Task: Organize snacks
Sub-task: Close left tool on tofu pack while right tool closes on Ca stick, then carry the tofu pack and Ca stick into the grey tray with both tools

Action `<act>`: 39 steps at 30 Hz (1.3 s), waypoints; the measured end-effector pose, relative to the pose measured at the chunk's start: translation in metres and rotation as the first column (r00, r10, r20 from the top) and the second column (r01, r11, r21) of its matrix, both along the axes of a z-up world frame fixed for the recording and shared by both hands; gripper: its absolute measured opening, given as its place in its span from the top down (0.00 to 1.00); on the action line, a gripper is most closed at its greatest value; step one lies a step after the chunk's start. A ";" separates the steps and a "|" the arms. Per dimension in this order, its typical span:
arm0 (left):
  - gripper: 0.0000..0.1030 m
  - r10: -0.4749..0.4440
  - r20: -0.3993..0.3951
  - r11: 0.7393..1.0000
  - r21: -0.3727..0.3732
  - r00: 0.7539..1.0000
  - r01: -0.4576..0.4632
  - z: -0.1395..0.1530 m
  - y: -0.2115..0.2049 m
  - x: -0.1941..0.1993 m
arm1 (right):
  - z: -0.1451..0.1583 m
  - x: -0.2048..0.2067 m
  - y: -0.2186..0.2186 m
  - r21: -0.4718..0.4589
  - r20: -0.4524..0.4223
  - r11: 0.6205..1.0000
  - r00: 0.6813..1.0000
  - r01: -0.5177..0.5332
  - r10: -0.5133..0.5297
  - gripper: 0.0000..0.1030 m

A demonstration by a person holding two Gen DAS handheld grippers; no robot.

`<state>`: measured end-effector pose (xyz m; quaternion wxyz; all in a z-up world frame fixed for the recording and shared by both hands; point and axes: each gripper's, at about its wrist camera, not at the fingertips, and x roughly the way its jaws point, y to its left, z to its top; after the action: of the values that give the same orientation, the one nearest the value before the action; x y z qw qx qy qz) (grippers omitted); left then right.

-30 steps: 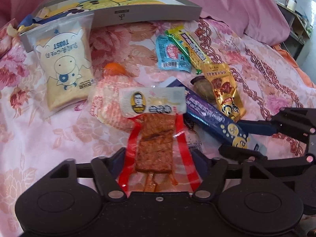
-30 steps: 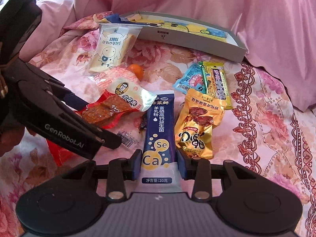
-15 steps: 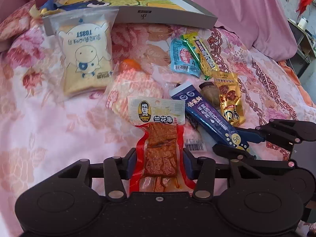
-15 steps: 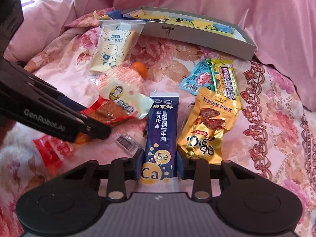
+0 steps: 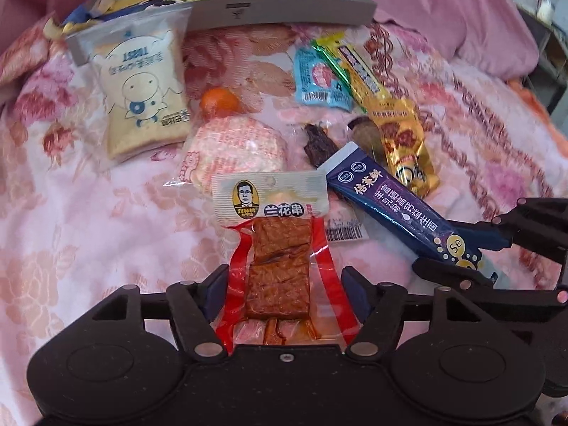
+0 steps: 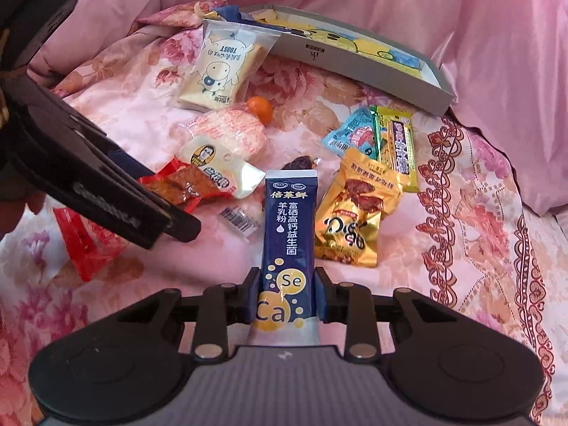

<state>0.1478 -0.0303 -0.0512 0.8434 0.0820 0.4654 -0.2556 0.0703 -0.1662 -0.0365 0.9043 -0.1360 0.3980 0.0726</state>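
My right gripper pinches the blue sachet marked "Se" and "Ca"; my left gripper is opening around the red tofu packet. "TOAST" bag leans on the box.

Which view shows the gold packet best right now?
The right wrist view: the gold packet lies whole and facing the camera, beside the blue stick. The left wrist view shows it smaller, off to the right, its near end behind that stick.
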 end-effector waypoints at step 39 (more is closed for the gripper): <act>0.58 0.282 0.111 0.949 -0.176 0.953 -0.260 0.063 -0.001 -0.025 | 0.019 -0.018 -0.032 0.061 0.237 0.995 0.969 -0.079 0.063 0.70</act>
<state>0.1231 -0.0308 0.0121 0.9039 -0.0332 0.3922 -0.1673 0.0521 -0.1986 -0.0177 0.9461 -0.1259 0.2804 0.1023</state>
